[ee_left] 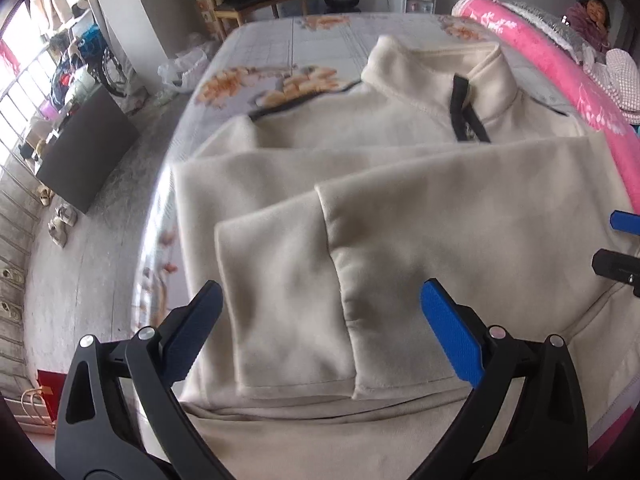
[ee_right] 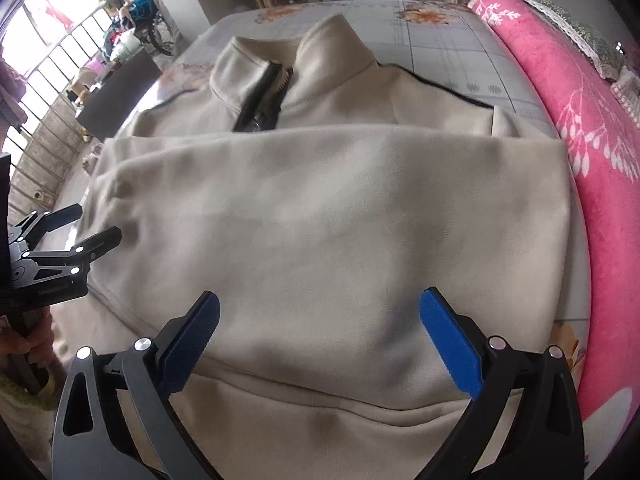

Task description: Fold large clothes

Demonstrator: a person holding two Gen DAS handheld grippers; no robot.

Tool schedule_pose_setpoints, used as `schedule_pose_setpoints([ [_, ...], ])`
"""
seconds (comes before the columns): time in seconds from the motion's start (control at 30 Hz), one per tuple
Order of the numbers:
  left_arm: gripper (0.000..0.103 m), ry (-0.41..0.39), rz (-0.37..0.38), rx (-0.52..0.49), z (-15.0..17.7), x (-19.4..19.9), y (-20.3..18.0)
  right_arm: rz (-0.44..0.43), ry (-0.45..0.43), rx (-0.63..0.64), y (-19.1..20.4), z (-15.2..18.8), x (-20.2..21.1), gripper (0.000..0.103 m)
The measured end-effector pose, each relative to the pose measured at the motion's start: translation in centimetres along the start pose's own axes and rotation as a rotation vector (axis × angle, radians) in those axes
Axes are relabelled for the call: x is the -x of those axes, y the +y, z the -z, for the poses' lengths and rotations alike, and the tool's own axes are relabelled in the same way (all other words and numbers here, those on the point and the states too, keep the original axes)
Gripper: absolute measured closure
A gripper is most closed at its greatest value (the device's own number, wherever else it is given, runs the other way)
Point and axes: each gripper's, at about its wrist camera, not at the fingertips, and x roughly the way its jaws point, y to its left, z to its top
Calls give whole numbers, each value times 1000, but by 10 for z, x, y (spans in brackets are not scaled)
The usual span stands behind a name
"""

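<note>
In the left wrist view, you are holding the left gripper (ee_left: 320, 322) with its jaws wide apart and nothing between them. It is tipping down over the cream jacket (ee_left: 400, 208), which is lying flat on the flowery bed sheet (ee_left: 280, 52). The two sleeves (ee_left: 288, 300) are lying folded across the front, ending near 6 o'clock. The collar (ee_left: 440, 68) is up at 12 o'clock. I think the sleeve fold is done, and next you are going to need to grab the bottom hem and bring it up toward the collar.

In the right wrist view, you are holding the right gripper (ee_right: 320, 334) wide apart too, with nothing pinched. It is tipping down over the jacket's lower half. The left gripper is showing at 9 o'clock, beside the jacket's edge. The pink blanket (ee_right: 580, 140) is lying along 3 o'clock, so you are going to want to keep clear of it
</note>
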Motion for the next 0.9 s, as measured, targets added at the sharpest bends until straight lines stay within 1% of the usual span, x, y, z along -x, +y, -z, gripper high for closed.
schedule_pose_setpoints([
  [0.03,7,-26,30,7,-7,12,6,4,-36,21,0,-9,11,5],
  [0.07,7,-54,81,21,-19,24,15,11,-78,42,0,-22,23,5],
  [0.13,7,-98,142,53,-46,35,28,12,-155,45,-5,-53,41,5],
  [0.2,7,-130,110,73,-78,32,33,-25,-201,7,-15,-84,45,5],
  [0.23,7,-143,107,75,-93,28,32,-45,-213,-15,-21,-104,41,5],
  [0.3,8,-162,125,76,-126,12,25,-33,-198,-46,-26,-137,24,5],
  [0.33,8,-165,128,73,-141,2,19,-18,-174,-58,-28,-156,8,5],
  [0.37,8,-163,140,71,-155,-8,13,-16,-150,-61,-28,-168,-4,5],
  [0.4,8,-150,161,65,-169,-23,5,-18,-125,-68,-29,-178,-17,5],
  [0.47,12,-112,170,81,-191,-52,-8,-2,-61,-87,-30,-197,-50,9],
  [0.53,28,-64,187,82,-205,-77,-19,5,-2,-108,-33,-211,-78,18],
  [0.57,30,-40,201,96,-209,-88,-21,9,24,-120,-34,-215,-90,21],
  [0.63,36,15,235,134,-216,-112,-23,3,60,-137,-37,-220,-108,31],
  [0.67,37,33,239,147,-218,-122,-23,6,73,-146,-39,-221,-114,33],
  [0.7,42,55,234,161,-219,-131,-24,9,84,-154,-41,-219,-118,41],
  [0.73,50,69,234,164,-216,-137,-23,7,95,-164,-43,-220,-122,52],
  [0.77,52,83,237,168,-216,-142,-24,-11,97,-171,-45,-219,-124,56],
  [0.8,59,89,256,176,-214,-144,-24,-37,97,-173,-45,-217,-123,67],
  [0.83,67,88,270,181,-213,-144,-24,-53,94,-170,-44,-216,-121,82],
  [0.87,72,79,293,181,-211,-139,-24,-65,84,-157,-41,-214,-115,87],
  [0.9,82,71,303,173,-210,-134,-24,-63,73,-138,-37,-212,-109,91],
])
